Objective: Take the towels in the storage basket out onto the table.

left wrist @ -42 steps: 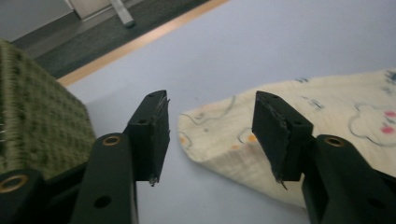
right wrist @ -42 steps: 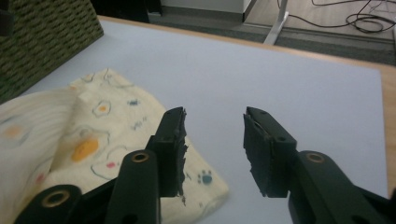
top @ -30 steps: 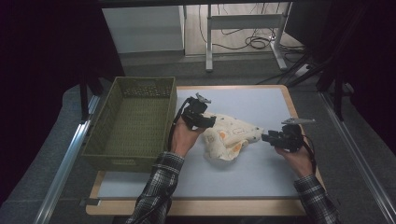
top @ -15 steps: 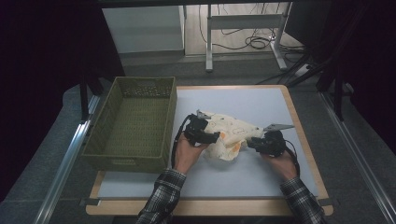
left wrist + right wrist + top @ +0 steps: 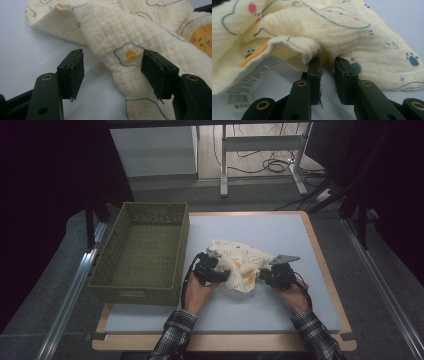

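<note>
A cream muslin cloth [image 5: 241,259] printed with eggs and paw marks lies crumpled on the pale blue table top [image 5: 280,230]. My left gripper [image 5: 220,272] sits low at the cloth's left side. In the left gripper view, my left gripper [image 5: 113,67] is open wide, and a fold of the cloth [image 5: 120,30] lies loose between the pads, nearer the right one. My right gripper [image 5: 266,274] is at the cloth's right edge. My right gripper [image 5: 327,63] has just been closing its jaws. A narrow gap remains, and the tips touch a rolled hem of the cloth [image 5: 312,22].
A green woven basket [image 5: 115,270] stands left of the cloth, close to my left hand. A white care label [image 5: 249,77] hangs from the cloth's hem near my right gripper. The wooden table rim [image 5: 320,250] runs along the right.
Both hands have come down onto the cloth. My right gripper moved left from beyond the cloth to its right edge and its jaws narrowed. My left gripper sank toward the cloth's left side.
</note>
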`<state>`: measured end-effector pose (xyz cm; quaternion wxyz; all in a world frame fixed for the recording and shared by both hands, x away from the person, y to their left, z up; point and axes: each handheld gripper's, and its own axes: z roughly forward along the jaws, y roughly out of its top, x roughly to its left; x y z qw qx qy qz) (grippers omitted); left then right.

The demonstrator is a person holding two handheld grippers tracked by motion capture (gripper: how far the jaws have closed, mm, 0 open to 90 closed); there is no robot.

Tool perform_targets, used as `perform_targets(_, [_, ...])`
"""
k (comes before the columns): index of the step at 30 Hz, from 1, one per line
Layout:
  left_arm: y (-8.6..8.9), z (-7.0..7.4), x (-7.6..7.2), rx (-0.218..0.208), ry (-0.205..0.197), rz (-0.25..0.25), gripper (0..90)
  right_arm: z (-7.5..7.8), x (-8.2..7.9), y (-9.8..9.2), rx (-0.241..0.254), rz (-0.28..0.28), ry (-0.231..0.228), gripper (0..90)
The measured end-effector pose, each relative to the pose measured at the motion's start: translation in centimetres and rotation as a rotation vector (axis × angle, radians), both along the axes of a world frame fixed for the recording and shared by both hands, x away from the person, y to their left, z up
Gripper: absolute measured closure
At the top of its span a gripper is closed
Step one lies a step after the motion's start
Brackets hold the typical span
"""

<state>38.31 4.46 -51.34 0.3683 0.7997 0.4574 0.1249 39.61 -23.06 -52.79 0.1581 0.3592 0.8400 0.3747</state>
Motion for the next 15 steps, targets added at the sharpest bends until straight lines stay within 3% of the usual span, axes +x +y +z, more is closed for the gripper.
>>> perform_targets(4, [0.3, -0.3, -0.4, -0.005, 0.0, 0.002, 35.5, 0.2, -0.5, -0.4, 0.031, 0.026, 0.026, 79.2])
perform_targets(8, [0.3, -0.6, -0.8, -0.017, 0.006, -0.004, 35.8, 0.7, -1.3, -0.8, 0.042, 0.05, 0.023, 79.2])
perform_targets(10, [0.3, -0.9, -1.1, -0.028, 0.008, -0.007, 35.8, 0.8, -1.5, -0.9, 0.065, 0.058, 0.037, 70.8])
perform_targets(15, [0.6, -1.2, -1.7, -0.043, 0.011, -0.007, 35.4, 0.9, -1.3, -0.4, 0.085, 0.036, 0.022, 51.3])
